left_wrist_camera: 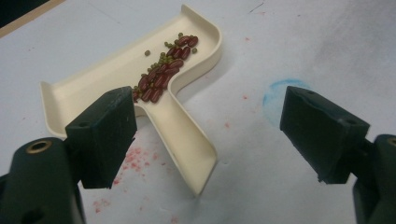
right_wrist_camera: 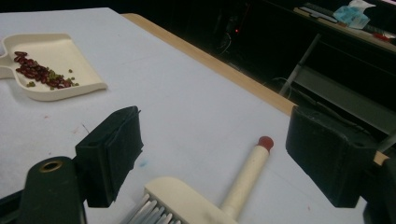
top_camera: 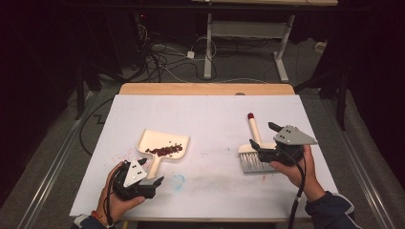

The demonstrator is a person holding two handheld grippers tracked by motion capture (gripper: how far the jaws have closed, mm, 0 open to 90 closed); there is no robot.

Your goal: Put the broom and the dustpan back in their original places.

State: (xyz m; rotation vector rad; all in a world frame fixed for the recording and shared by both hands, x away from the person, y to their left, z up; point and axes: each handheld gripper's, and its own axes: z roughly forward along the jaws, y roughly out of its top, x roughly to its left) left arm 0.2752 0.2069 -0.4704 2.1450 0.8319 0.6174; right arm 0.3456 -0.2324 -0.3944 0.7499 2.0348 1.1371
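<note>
In the high view, the left gripper (top_camera: 143, 177) covers the near end of the dustpan (top_camera: 162, 141) handle. The right gripper (top_camera: 274, 143) overlaps the right side of the brush (top_camera: 251, 151) head, hiding part of its bristles. In the right gripper view, the bottom edge cuts off the brush (right_wrist_camera: 196, 200) bristles, and the left edge cuts off the dustpan (right_wrist_camera: 60, 51) handle. The beans (top_camera: 165, 150) are too small in the high view to tell apart. At the table's (top_camera: 205, 88) far edge a small dark object is too small to identify.
</note>
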